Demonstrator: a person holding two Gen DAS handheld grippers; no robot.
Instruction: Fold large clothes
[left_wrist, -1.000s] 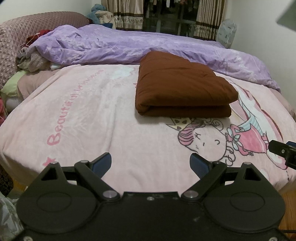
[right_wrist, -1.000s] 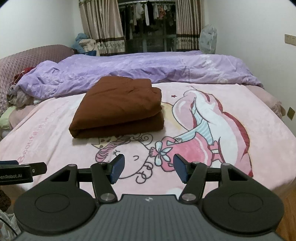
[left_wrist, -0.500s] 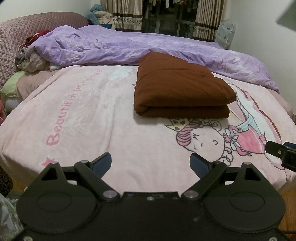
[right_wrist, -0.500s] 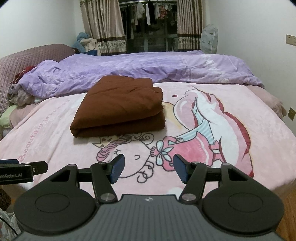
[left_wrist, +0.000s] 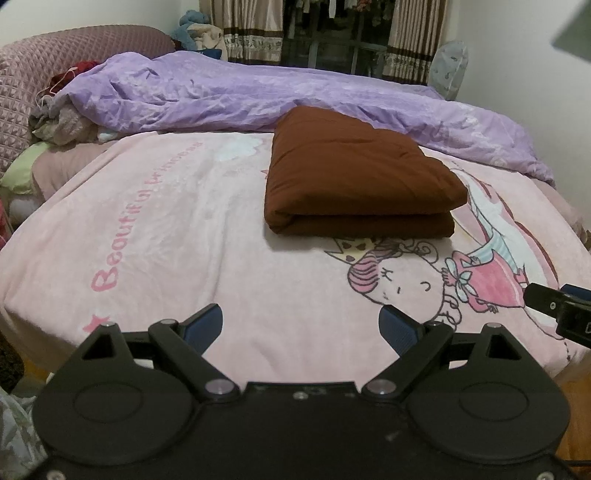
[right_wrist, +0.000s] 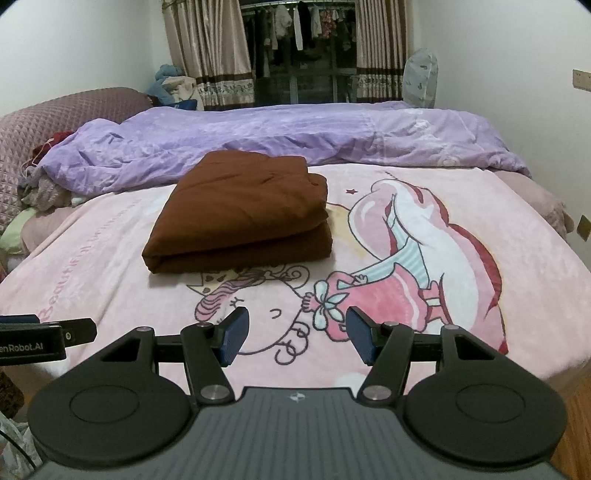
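Nearest, the left gripper (left_wrist: 301, 328) and right gripper (right_wrist: 293, 339) hung released and empty above the pink blanket (left_wrist: 177, 236), unmoved over the past second. Beyond them the brown garment (left_wrist: 354, 184) lay folded, untouched, before the purple duvet (right_wrist: 295, 136); folding looked finished.

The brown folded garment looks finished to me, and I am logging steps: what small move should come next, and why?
Probably none on the brown folded garment: it lies as a neat stack on the pink cartoon blanket. Both hand-held grippers, left and right, are open and empty, so I would draw them back.
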